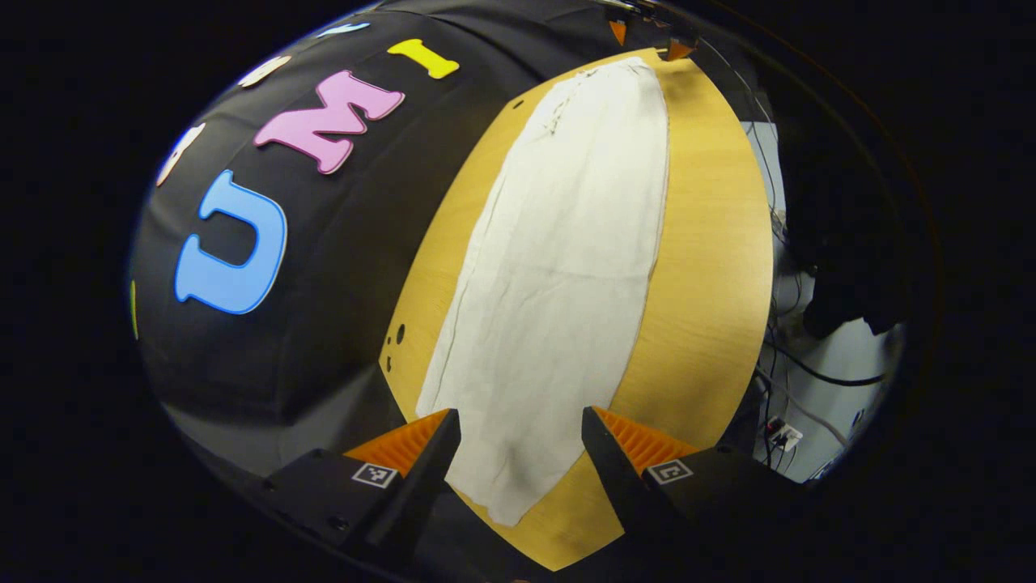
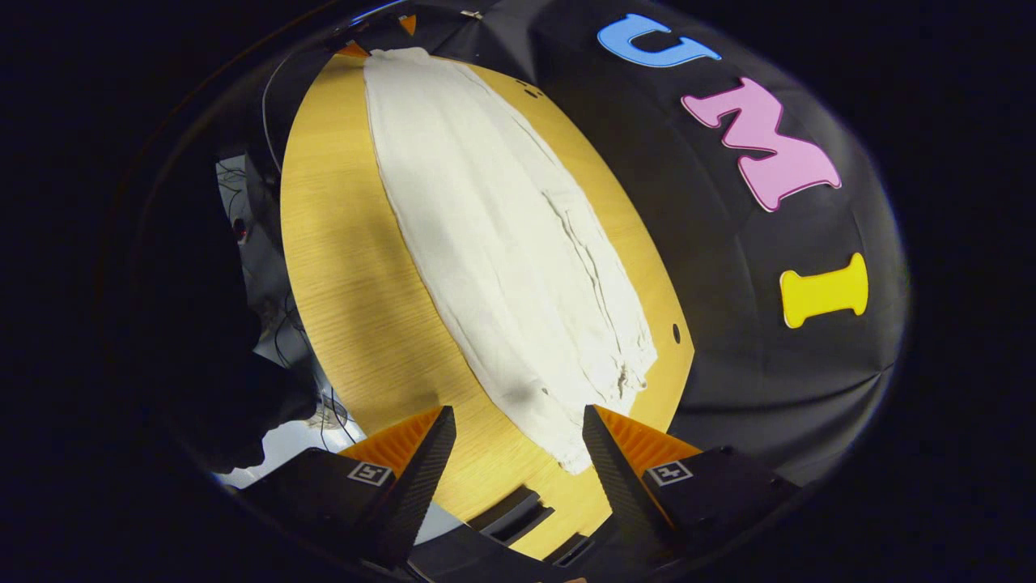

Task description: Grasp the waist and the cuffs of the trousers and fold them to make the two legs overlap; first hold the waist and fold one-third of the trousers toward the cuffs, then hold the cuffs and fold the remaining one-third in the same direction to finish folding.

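White trousers (image 1: 558,267) lie flat and lengthwise on the wooden table (image 1: 704,267), looking like a single long strip. In the left gripper view my left gripper (image 1: 520,413) is open, hovering over the smooth near end of the cloth, which lies between its fingers. The right gripper (image 1: 672,48) shows small at the far end. In the right gripper view my right gripper (image 2: 518,409) is open over the gathered, wrinkled end of the trousers (image 2: 502,243). That end's corner lies between its fingers on the table (image 2: 340,267). Whether either gripper touches the cloth is unclear.
The booth's black cloth wall runs along one long side of the table. Off the other long side is the floor with cables and a power strip (image 1: 781,433). Small holes (image 1: 399,332) mark the tabletop, and slots (image 2: 518,510) sit at its edge near my right gripper.
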Tool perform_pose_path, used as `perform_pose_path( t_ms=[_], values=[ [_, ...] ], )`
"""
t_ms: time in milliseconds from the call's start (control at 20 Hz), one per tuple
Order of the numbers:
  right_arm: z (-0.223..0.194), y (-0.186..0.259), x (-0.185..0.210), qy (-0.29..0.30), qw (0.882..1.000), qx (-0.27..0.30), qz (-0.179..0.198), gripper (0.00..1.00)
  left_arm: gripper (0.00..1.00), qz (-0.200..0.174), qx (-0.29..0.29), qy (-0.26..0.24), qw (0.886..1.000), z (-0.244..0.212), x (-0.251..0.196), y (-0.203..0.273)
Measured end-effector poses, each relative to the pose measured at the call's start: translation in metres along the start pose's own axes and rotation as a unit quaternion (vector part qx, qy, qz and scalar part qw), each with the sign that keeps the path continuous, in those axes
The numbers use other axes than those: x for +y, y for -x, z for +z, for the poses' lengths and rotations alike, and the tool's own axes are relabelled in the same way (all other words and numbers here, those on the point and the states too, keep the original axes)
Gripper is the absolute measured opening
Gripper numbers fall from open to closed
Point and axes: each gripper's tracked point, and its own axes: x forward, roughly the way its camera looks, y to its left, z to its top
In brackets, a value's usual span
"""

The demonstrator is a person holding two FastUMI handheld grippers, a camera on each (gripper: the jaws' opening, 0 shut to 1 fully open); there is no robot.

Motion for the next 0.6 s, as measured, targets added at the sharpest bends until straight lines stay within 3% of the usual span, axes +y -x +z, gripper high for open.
perform_pose_path(
  t_ms=[200,600],
  values=[
    [-0.003,-0.018,0.007,0.017,1.000,0.005,0.023,0.98,0.96,-0.045,0.036,-0.045,0.997,-0.024,-0.017,-0.014],
    [0.000,-0.048,-0.021,0.021,1.000,0.004,0.011,0.96,0.87,-0.042,0.065,-0.097,0.992,-0.031,0.009,-0.051]
  ],
)
